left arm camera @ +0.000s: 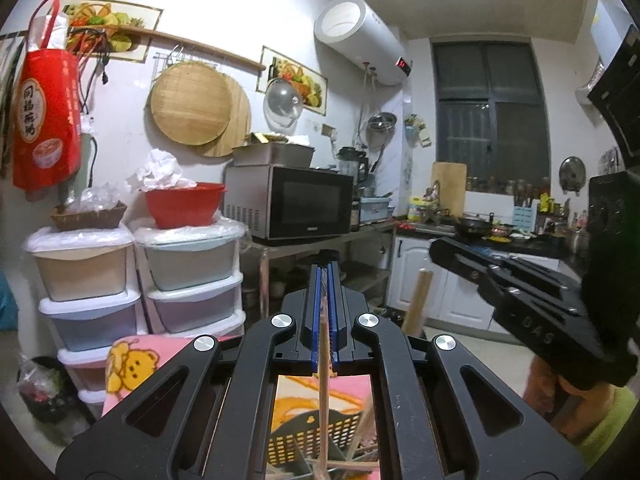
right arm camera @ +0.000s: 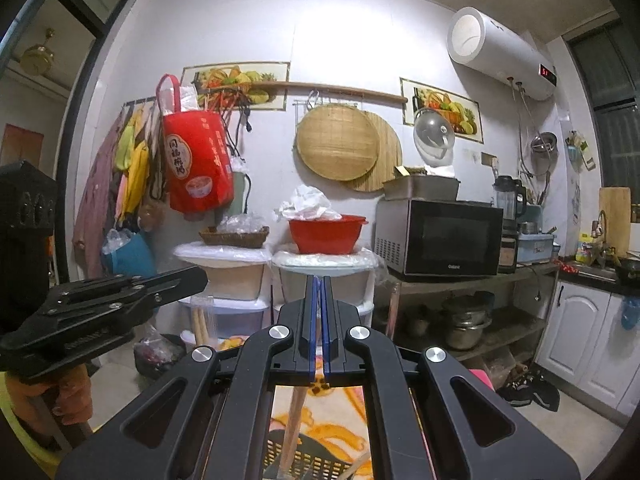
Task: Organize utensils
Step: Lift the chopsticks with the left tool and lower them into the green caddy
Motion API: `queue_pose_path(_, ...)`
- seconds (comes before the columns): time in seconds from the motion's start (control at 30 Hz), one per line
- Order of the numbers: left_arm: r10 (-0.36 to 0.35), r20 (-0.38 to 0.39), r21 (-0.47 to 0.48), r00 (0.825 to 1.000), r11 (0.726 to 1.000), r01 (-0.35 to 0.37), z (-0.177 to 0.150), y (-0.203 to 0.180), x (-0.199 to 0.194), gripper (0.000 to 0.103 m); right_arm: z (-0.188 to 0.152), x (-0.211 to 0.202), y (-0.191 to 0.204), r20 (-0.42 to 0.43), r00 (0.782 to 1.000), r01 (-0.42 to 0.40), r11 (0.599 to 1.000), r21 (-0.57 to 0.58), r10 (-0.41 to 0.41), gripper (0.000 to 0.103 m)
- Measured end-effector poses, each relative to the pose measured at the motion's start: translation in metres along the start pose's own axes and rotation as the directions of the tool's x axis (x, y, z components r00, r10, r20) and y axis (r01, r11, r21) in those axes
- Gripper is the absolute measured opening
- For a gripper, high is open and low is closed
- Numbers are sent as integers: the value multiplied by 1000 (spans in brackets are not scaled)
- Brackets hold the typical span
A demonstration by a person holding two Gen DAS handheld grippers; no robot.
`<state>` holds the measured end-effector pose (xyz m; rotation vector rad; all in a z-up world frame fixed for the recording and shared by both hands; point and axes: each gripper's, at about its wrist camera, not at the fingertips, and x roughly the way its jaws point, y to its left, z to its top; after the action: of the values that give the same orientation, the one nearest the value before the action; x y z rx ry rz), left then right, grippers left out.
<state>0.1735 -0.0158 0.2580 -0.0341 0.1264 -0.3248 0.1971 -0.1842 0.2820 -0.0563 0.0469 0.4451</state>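
Chopsticks dominate both views: the left gripper (left arm camera: 325,280) is clamped on one chopstick (left arm camera: 323,368), the right gripper (right arm camera: 319,292) on another wooden stick (right arm camera: 294,420). Both sticks hang down toward a black slotted basket (left arm camera: 308,436) just below, resting on a pink cartoon towel (left arm camera: 132,364).

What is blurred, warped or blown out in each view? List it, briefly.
Left wrist view: the fisheye bows the walls and blacks out the corners; the water heater glares white at its end; the chopstick in the left claw smears low down. Right wrist view: same bowing; the microwave is sharp; the wooden stick in the right claw is soft.
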Motion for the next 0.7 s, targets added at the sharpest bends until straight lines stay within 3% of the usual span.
queue_pose_path(0.37, 53, -82, -37, 995, 998, -56, -34, 24, 37, 2, -39, 36, -9, -94, 995, 44, 999, -3, -44, 2)
queue_pose_path(0.7, 47, -153, -57, 987, 997, -56, -69, 28, 53, 2, -81, 60, -14, -183, 982, 42, 999, 26, -37, 2)
